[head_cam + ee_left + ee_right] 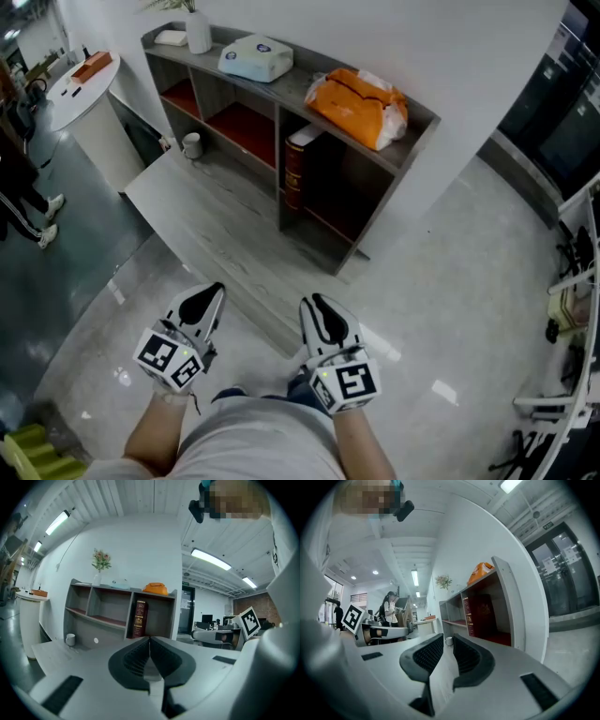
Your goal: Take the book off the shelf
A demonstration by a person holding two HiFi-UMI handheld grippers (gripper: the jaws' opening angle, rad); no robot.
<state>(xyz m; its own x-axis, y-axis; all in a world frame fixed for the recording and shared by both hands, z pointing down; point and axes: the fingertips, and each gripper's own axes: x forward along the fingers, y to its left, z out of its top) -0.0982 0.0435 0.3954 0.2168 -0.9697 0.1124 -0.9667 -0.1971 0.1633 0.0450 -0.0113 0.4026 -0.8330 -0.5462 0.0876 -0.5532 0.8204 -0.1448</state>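
Note:
A dark red book [294, 171] stands upright in the right-hand compartment of a grey shelf unit [300, 91], against its left wall. Both gripper views also show the book [139, 618] [468, 616], well ahead of the jaws. My left gripper [203, 305] hangs low over the floor, well short of the shelf. Its jaws [150, 639] are shut with nothing between them. My right gripper [321, 314] is beside it at the same distance. A narrow gap shows between its pads [447, 639], and that gap is empty.
An orange bag [361, 105], a white box [255, 58] and a vase [198, 33] sit on the shelf top. A white cup [191, 144] stands on the low grey platform [216, 225] before the shelf. A round white table [80, 89] is at left. A person [389, 611] stands further back.

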